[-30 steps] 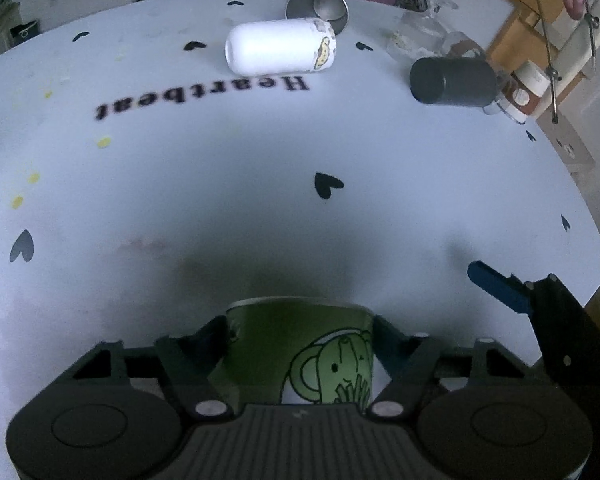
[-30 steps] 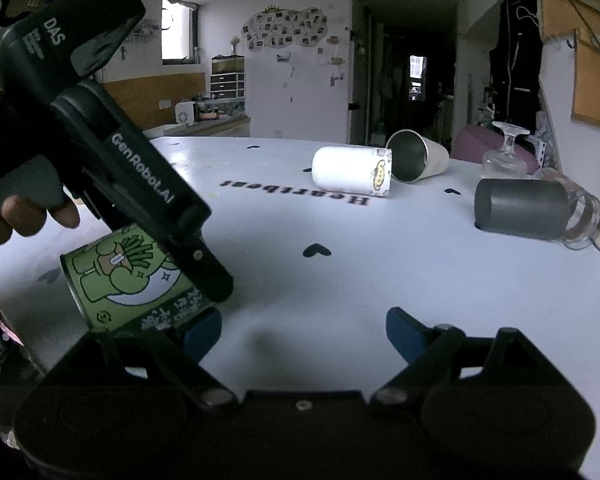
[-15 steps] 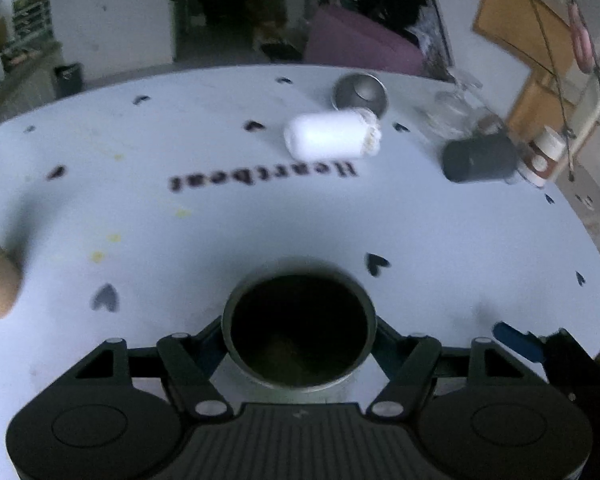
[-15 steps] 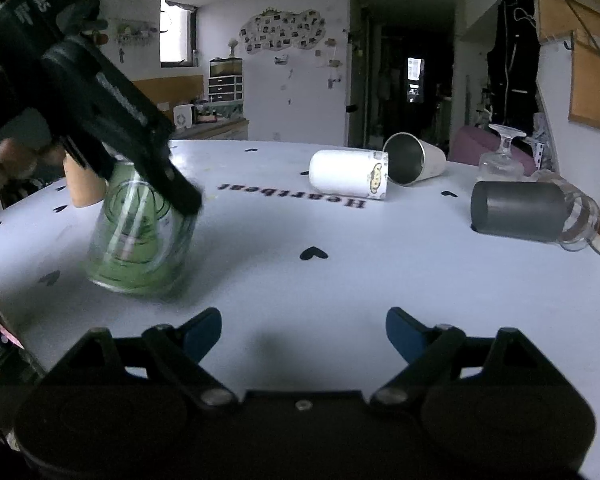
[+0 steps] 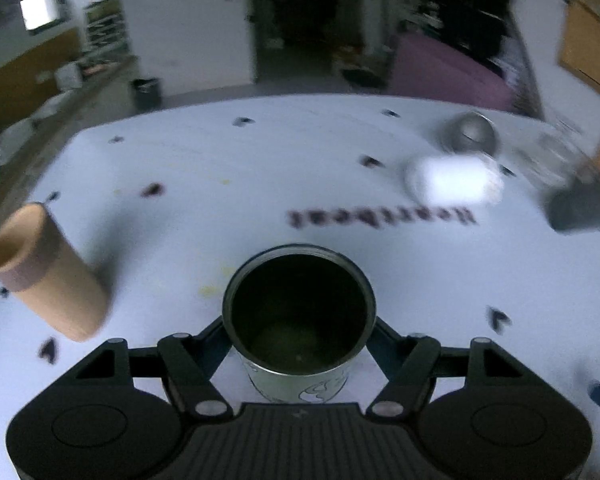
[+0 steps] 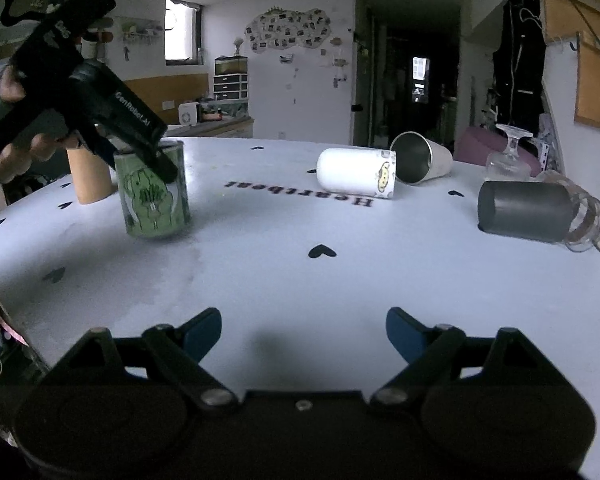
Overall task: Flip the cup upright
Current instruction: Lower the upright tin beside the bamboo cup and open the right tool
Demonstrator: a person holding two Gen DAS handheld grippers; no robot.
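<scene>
Green cup [image 6: 153, 190], tipped over a second ago, now stands mouth-up in your left gripper [image 5: 299, 332], jaws closed on its sides, just beside the tan tube [image 6: 88, 176]. Bare table [image 6: 340, 280] stretches ahead of your right gripper [image 6: 303, 330], which hovers low, jaws wide and empty.
</scene>
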